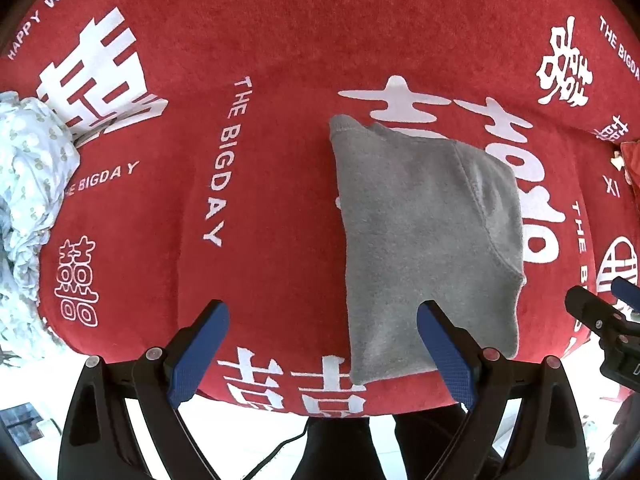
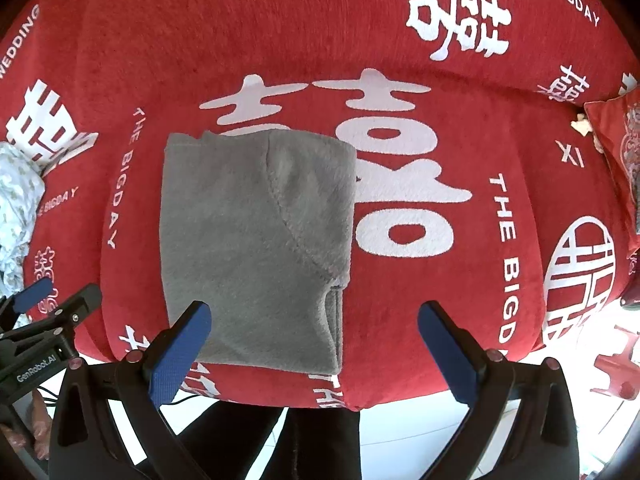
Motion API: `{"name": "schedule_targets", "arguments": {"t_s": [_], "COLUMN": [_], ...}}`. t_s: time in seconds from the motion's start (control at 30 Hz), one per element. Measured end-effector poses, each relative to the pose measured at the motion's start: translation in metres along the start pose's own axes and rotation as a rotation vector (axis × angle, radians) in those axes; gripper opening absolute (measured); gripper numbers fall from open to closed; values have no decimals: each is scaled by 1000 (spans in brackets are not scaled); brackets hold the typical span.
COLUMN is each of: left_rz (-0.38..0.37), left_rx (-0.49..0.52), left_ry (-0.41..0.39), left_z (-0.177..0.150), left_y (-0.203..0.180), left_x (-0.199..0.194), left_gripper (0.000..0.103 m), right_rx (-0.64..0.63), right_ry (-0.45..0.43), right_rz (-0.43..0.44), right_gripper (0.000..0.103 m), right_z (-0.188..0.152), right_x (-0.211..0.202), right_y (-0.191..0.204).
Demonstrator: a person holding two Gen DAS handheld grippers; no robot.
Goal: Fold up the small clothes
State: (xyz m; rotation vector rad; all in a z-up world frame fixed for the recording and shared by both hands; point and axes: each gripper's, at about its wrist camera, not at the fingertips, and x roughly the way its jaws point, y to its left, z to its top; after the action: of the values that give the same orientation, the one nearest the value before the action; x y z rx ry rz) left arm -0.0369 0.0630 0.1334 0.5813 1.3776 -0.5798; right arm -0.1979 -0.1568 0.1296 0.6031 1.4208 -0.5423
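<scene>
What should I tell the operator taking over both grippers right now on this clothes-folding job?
Left gripper: open, empty, hovering at the near edge of the grey garment.
Right gripper: open, empty, hovering over the garment's near right corner.
The grey garment lies flat on the red printed cover, folded into a compact rectangle with a sleeve seam showing on top.
A crumpled pale patterned garment sits in a heap at the left edge, not yet folded.
Done: the grey piece looks folded, though one more fold may be intended.
Left: probably set it aside, then fold the pale heap.
</scene>
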Motion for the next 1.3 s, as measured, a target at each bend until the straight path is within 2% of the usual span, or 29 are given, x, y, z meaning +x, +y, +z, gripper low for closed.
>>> {"name": "schedule_targets", "arguments": {"t_s": [1.3], "left_rz": [11], "left_rx": [-7], "left_ry": [-7], "left_z": [1], "left_y": [-1], "left_x": [-6], "left_gripper": [95], "right_rx": [-6], "right_ry": [-15], "right_rz": [-15], "right_gripper": [103], "right_z": [8], "right_x": [-6], "right_y": [2]}}
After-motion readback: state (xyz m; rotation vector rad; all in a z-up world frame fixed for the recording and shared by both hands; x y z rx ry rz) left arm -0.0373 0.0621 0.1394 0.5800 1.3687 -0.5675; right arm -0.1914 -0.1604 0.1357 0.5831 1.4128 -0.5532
